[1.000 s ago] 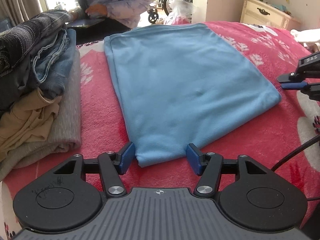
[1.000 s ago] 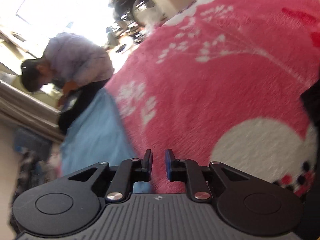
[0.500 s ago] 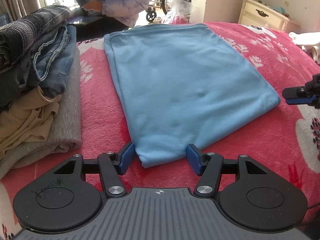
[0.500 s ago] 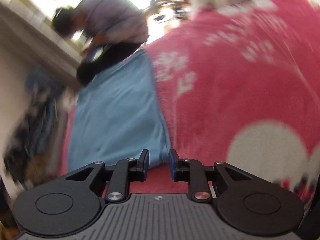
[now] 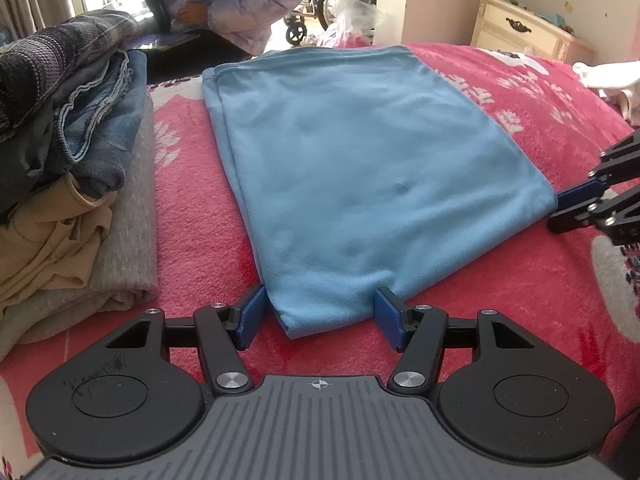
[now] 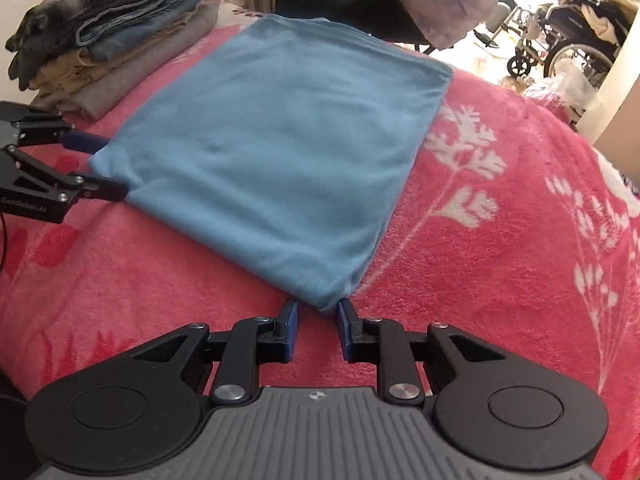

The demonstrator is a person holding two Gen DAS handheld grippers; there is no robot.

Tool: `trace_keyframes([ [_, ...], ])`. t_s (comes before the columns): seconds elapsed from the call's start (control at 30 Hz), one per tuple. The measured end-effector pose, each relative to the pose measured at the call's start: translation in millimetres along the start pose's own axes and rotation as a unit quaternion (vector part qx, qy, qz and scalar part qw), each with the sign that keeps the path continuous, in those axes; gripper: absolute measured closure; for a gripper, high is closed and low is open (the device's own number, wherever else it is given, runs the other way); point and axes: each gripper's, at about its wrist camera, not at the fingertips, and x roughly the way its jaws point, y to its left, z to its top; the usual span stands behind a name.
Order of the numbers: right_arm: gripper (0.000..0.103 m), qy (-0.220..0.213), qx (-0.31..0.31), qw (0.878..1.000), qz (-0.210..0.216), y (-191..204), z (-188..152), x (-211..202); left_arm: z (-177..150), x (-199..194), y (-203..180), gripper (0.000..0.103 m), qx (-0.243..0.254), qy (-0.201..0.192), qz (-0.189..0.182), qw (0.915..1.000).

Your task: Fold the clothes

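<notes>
A light blue folded cloth lies flat on the red flowered blanket. My left gripper is open, with the cloth's near left corner lying between its blue pads; they do not press on it. In the right wrist view the same cloth reaches down to my right gripper. That gripper stands narrowly open, and the cloth's near right corner sits just at its fingertips. Each gripper also shows at the edge of the other's view, the right gripper and the left gripper.
A pile of folded clothes sits on the bed left of the cloth, also visible as a pile. Beyond the bed's far edge a person bends over; wheelchairs and a cream dresser stand behind.
My right gripper has rolled from a tilted pose to level and moved in to the cloth's near right corner. The left gripper has stayed in place around its corner.
</notes>
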Motion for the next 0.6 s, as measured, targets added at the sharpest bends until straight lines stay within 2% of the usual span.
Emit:
trace_keyframes([
  [0.03, 0.081, -0.004, 0.011, 1.0, 0.005, -3.6, -0.6, -0.2, 0.0, 0.0, 0.5, 0.043, 0.0, 0.0, -0.001, 1.0],
  [0.1, 0.091, -0.011, 0.037, 0.999, 0.014, -13.6, -3.1, -2.1, 0.0, 0.2, 1.8, 0.043, 0.0, 0.0, -0.004, 1.0],
  [0.23, 0.095, -0.019, 0.045, 0.999, 0.019, -17.6, 0.2, -0.5, 0.0, 1.2, 3.1, 0.043, 0.001, -0.001, -0.006, 1.0],
  [0.53, 0.097, -0.006, -0.086, 0.996, -0.028, 2.8, 1.5, 0.4, -0.7, 1.1, 4.5, 0.043, 0.004, -0.002, -0.012, 0.9999],
  [0.6, 0.098, -0.008, -0.09, 0.995, -0.037, 2.7, 0.5, -1.6, -1.2, 1.0, 4.0, 0.043, 0.007, -0.003, -0.013, 0.9999],
])
